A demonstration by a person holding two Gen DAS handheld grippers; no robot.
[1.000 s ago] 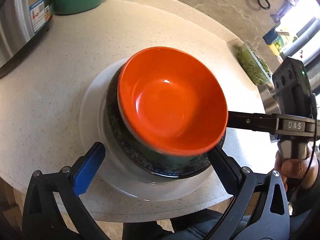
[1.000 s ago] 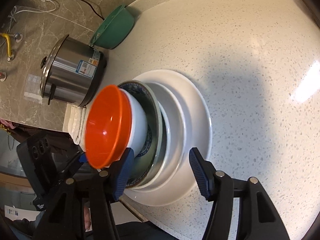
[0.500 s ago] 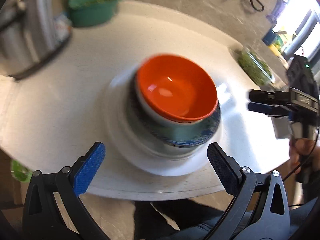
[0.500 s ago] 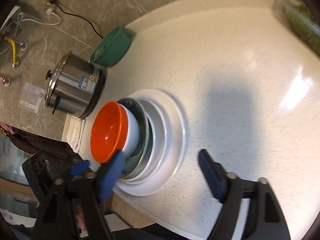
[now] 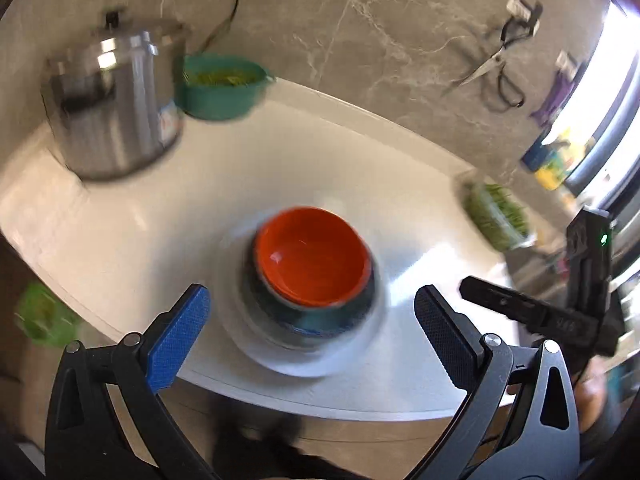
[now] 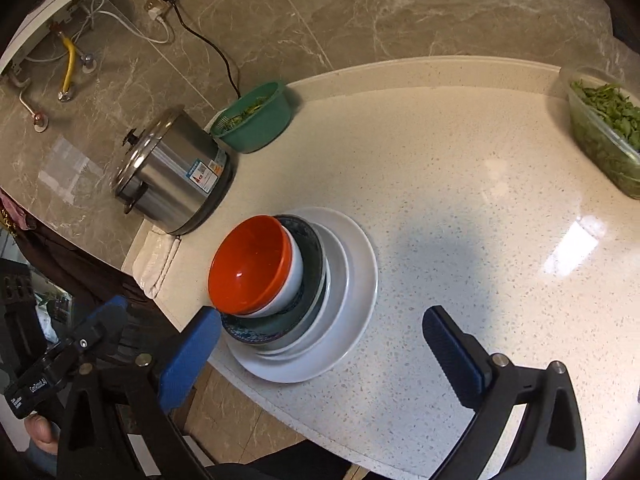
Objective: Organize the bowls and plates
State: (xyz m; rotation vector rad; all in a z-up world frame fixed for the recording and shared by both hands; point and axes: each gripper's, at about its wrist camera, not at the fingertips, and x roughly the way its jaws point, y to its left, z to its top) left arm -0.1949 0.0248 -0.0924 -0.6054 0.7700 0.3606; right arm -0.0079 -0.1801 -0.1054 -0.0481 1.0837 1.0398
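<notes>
An orange bowl (image 6: 250,266) tops a stack: a white bowl (image 6: 295,276), a dark blue patterned bowl (image 6: 310,312), then white plates (image 6: 360,280) on the speckled counter near its front edge. The stack also shows, blurred, in the left wrist view, with the orange bowl (image 5: 312,266) on top. My left gripper (image 5: 310,340) is open and empty, held back over the counter edge short of the stack. My right gripper (image 6: 320,354) is open and empty, pulled back to the stack's right. The right gripper's body (image 5: 560,320) shows in the left wrist view.
A steel cooker (image 6: 172,184) and a green basin of greens (image 6: 254,118) stand at the back left. A clear box of greens (image 6: 604,128) sits at the right edge. Scissors (image 5: 492,64) hang on the marble wall. A folded cloth (image 6: 154,256) lies by the cooker.
Both grippers have drawn back from the stack, which now looks smaller and farther. The right gripper has left the orange bowl's rim. The stack stays put.
</notes>
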